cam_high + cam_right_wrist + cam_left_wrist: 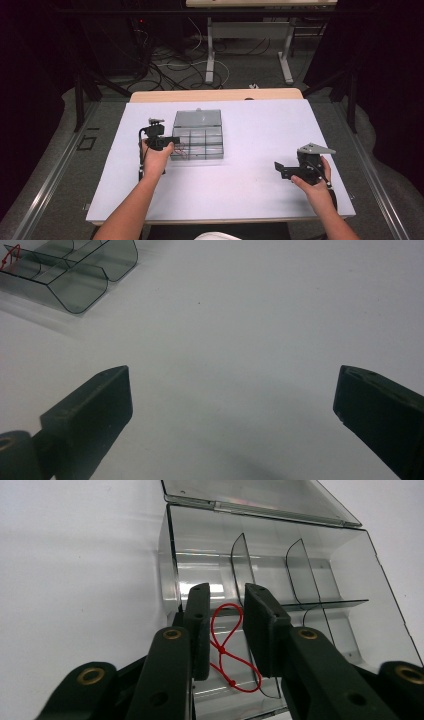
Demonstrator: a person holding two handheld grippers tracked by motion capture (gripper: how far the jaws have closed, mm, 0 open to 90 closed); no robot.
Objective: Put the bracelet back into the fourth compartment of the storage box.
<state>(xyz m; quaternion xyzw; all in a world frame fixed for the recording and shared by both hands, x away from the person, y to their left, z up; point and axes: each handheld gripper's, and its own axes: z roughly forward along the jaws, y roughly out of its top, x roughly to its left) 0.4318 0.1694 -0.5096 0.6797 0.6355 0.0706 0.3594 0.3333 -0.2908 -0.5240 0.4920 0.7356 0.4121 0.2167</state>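
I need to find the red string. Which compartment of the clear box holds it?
The red string lies in the near corner compartment of the clear box, right below the left gripper. The other compartments look empty.

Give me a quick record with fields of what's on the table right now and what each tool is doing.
surface: white table sheet
container: clear plastic compartment box, lid open
contents: thin red looped cord in a near corner compartment
left tool: over that compartment, jaws slightly apart on either side of the cord, not pressing it
right tool: jaws wide apart above bare sheet, away from the box
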